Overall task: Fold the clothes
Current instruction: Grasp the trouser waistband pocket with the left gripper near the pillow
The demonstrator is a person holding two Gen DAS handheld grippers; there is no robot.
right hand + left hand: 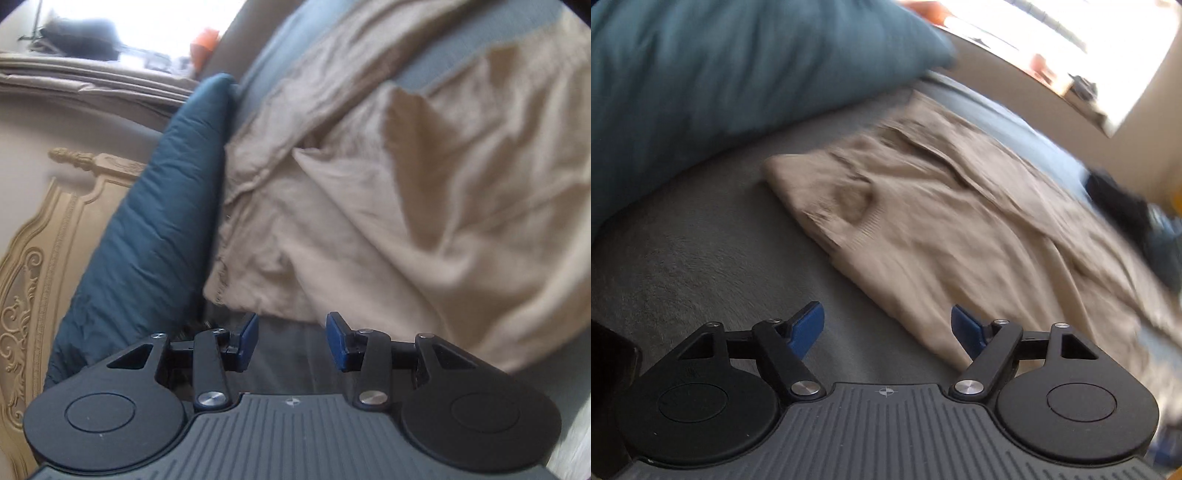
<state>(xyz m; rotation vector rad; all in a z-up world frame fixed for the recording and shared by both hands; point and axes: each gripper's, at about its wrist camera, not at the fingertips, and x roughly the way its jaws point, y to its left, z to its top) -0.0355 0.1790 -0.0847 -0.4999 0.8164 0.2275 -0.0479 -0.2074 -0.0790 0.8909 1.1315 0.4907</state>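
A beige garment (942, 229) lies spread and creased on the grey bed cover (701, 251), its ribbed neckline toward the pillow. My left gripper (888, 325) hovers over the garment's near edge, open, with nothing between its blue pads. In the right wrist view the same beige garment (406, 192) fills the upper right, rumpled with a folded flap. My right gripper (291, 338) is open just short of the garment's lower hem, above grey cover, holding nothing.
A teal pillow (720, 74) lies at the head of the bed, also seen as the teal pillow (147, 229) beside a carved cream headboard (44, 258). Dark clothes (1137, 214) sit at the bed's far right. A bright window (1071, 44) is behind.
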